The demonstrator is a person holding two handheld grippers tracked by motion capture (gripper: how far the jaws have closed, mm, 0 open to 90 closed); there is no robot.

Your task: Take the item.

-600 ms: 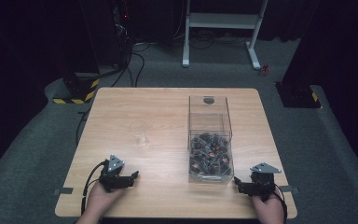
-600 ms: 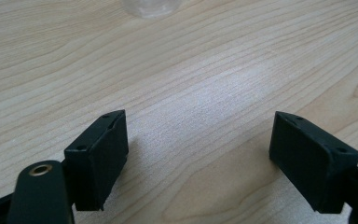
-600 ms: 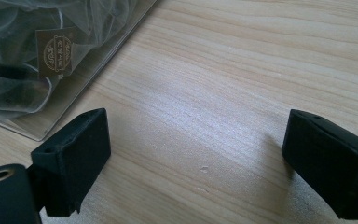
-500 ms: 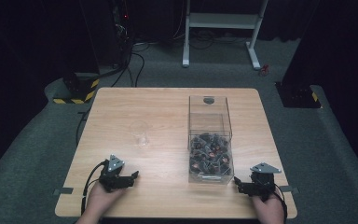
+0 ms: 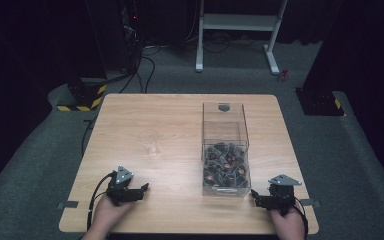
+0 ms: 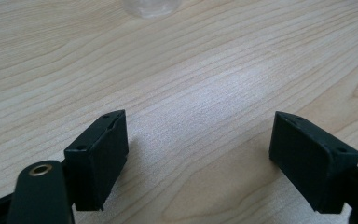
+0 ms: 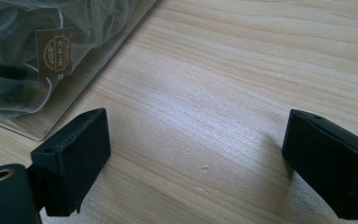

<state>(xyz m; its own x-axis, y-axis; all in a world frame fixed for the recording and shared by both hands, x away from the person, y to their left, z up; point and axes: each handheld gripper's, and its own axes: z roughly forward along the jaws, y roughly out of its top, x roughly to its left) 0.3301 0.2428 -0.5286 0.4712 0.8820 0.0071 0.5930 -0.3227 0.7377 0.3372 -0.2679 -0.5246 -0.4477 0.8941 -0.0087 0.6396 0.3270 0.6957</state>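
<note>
Two grippers low on table (image 5: 180, 125), left gripper (image 5: 141, 189), right gripper (image 5: 256, 196), jaws spread

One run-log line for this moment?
left gripper: open, empty | right gripper: open, empty, beside clear box | clear cup: upright, untouched

Table (image 5: 180, 120): pale wood-grain top, smooth, low satin sheen. Bin (image 5: 224, 150): clear glossy plastic, holding sheer mesh sachets (image 7: 9, 70) with printed paper tags (image 7: 53, 52). Cup (image 5: 151, 143): clear plastic. Gripper pads (image 6: 98, 156): matt black plastic. Floor (image 5: 365, 150): grey carpet, rough.
</note>
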